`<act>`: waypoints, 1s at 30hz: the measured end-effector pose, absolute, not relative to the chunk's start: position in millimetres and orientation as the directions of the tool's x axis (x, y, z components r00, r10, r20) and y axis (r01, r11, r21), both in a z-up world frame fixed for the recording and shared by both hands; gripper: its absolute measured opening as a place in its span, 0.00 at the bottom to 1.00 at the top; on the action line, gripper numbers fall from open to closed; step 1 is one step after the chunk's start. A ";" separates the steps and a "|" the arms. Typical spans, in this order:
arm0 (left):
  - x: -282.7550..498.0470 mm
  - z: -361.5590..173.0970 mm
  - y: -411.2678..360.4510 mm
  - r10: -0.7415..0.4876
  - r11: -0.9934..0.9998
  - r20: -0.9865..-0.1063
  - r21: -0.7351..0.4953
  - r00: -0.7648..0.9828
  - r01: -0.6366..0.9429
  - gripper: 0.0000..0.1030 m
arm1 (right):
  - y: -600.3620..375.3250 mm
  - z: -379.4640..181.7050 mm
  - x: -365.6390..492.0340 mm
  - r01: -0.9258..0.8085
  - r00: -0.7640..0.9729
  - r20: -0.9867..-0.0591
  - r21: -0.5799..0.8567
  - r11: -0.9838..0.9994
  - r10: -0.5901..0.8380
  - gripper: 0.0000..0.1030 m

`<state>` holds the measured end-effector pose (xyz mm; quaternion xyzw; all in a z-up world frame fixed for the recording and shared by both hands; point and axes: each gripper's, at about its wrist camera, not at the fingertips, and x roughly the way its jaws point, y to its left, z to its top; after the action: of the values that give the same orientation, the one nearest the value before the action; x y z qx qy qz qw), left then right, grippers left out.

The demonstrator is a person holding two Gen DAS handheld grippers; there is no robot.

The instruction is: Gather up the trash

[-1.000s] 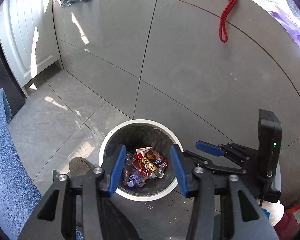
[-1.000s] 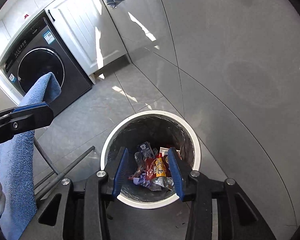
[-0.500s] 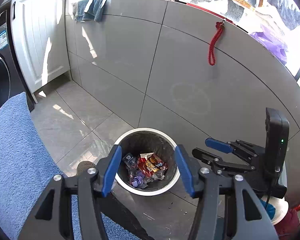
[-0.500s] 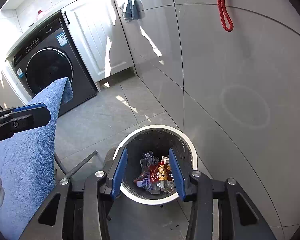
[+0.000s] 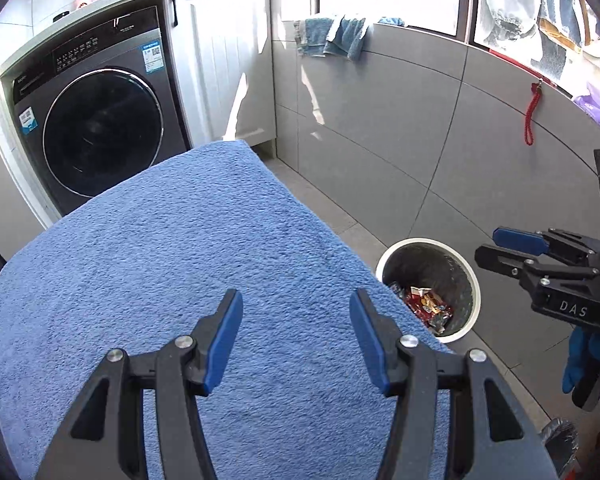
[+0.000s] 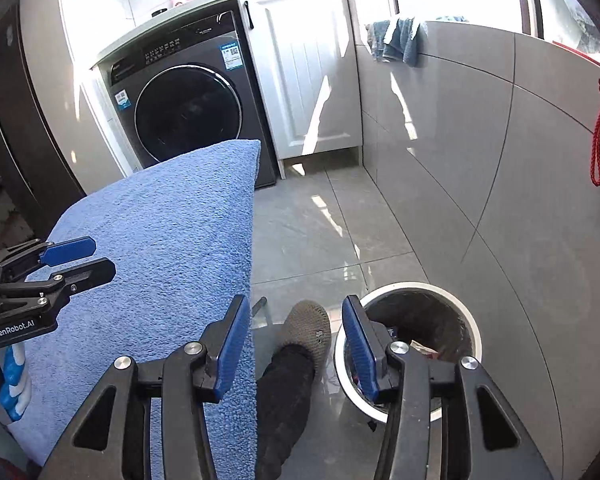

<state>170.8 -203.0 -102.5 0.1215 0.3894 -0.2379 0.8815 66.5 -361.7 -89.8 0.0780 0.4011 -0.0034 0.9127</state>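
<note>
**A:** Wrappers (image 5: pixel 428 306) sit at the bottom of the white-rimmed bin (image 5: pixel 474 280) on the floor, next to the grey tiled wall (image 5: pixel 380 140). That is all the trash I can find in either view.

**B:** Nothing on the blue towel (image 5: pixel 180 260)?

**A:** No. The towel-covered surface looks bare in the left wrist view, and the grey floor tiles (image 6: pixel 320 220) toward the washing machine (image 6: pixel 188 108) show no litter either. Some of the floor is hidden by the towel and the grippers, so I can't vouch for that part.

**B:** And the grippers?

**A:** The left gripper (image 5: pixel 296 340) hangs above the towel with its jaws spread wide and nothing between them. The right gripper (image 6: pixel 292 346) is also released and empty; it points down toward the floor between the towel's edge and the bin, with the person's slippered foot (image 6: pixel 308 328) showing through the gap. Each gripper appears in the other's camera, off to the side, carrying nothing.

**B:** So how far along is it?

**A:** My judgement is that collecting is finished or close to it: the trash is in the bin, both grippers are free, and no loose piece is in sight. What could be left is a check of the hidden floor, or perhaps handling the bin itself, though the task line doesn't say so.
</note>
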 end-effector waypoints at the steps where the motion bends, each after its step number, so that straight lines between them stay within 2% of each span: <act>1: 167.7 -102.7 -188.6 -0.311 0.868 -0.740 0.034 0.596 0.495 0.52 | -351.3 -87.2 69.7 0.049 0.680 -0.730 0.135 0.990 0.066 0.46; 3: 163.9 -102.8 -157.3 -0.276 0.897 -0.736 0.034 0.618 0.442 0.54 | -333.4 -82.4 76.1 0.012 0.682 -0.727 0.126 0.992 0.084 0.48; 5: 157.8 -102.4 -125.8 -0.240 0.921 -0.718 0.045 0.653 0.388 0.62 | -314.9 -79.0 82.5 -0.023 0.680 -0.726 0.117 0.993 0.101 0.48; 16: 138.1 -83.0 -15.1 -0.064 0.983 -0.652 0.088 0.756 0.160 0.66 | -221.7 -80.9 109.5 -0.175 0.652 -0.737 0.082 0.981 0.178 0.56; 30: 127.5 -66.9 39.0 0.102 0.991 -0.598 0.127 0.795 -0.032 0.73 | -169.2 -78.1 117.7 -0.200 0.671 -0.719 0.061 0.978 0.182 0.68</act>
<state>127.5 39.0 -66.9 0.0549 0.3184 0.0357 0.9457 117.7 -169.2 -78.1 -0.0115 0.3917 0.1047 0.9140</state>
